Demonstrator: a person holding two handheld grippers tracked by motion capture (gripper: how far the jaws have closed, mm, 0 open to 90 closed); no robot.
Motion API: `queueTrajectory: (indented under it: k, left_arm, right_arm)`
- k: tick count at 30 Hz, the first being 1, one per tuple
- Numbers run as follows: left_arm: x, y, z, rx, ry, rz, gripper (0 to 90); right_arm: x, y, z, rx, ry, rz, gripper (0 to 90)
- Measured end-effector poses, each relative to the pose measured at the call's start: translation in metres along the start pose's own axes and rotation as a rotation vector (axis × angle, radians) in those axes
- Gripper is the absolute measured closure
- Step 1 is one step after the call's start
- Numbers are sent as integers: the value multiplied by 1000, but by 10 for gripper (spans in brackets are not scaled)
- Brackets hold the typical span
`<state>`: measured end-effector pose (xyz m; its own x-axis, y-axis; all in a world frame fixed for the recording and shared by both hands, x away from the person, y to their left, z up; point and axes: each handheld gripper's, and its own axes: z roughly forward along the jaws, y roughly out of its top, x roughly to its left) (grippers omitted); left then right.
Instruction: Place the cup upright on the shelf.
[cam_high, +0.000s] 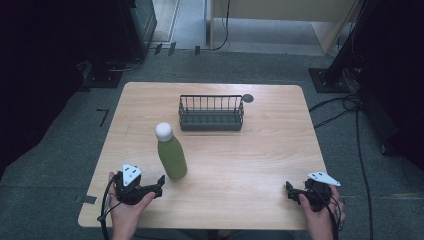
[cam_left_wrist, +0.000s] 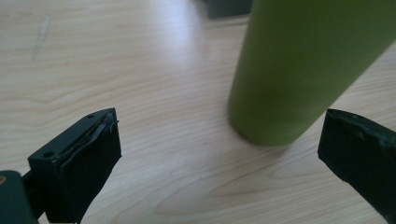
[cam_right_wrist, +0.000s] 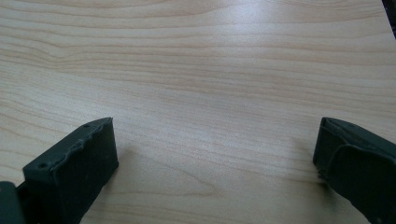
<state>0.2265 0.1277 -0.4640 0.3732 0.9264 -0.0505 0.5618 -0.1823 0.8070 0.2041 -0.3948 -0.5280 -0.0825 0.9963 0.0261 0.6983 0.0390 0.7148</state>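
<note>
Green is the colour of the bottle (cam_high: 171, 157) I am working near, and it has a round white cap on top. It stands upright on the wooden table (cam_high: 270, 150), a bit left of the middle and closer to the near edge than to the far edge.

My left gripper (cam_high: 159, 184) sits close to the near left corner of the table, held in a hand (cam_high: 129, 207). Its tips point at the bottom of the bottle and are just beside it. In the left gripper view the bottle (cam_left_wrist: 303, 70) stands ahead of the gripper (cam_left_wrist: 219, 154), toward the right jaw. The jaws are spread wide and hold nothing. I cannot see them touching the bottle.

My right gripper (cam_high: 290, 189) is near the near right corner of the table, held in the other hand (cam_high: 320, 215). It is well apart from the bottle. In the right gripper view its jaws are also spread wide, with bare wood (cam_right_wrist: 210, 93) between them, and they hold nothing.

A dark wire basket (cam_high: 211, 113) stands near the far edge, about in the middle. A small dark round spot (cam_high: 248, 98) lies on the table just beside the basket's right end. The bottle is near the basket but not touching it.
</note>
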Motion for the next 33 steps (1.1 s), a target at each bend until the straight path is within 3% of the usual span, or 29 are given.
queueTrajectory:
  k: [7, 12, 18, 27, 33]
  left_arm:
    - [-16, 16, 6, -31, -20, 34, 0]
    - [-23, 28, 11, -52, -38, 36, 8]
    - [-33, 37, 17, -70, -37, 49, 75]
    - [-38, 52, 19, -121, -61, 23, 161]
    - [-40, 58, 20, -128, -59, -8, 192]
  right_arm:
    - [0, 0, 0, 0, 0, 0, 0]
    - [0, 0, 0, 0, 0, 0, 0]
    - [0, 0, 0, 0, 0, 0, 0]
    - [0, 0, 0, 0, 0, -1, 0]
    - [0, 0, 0, 0, 0, 0, 0]
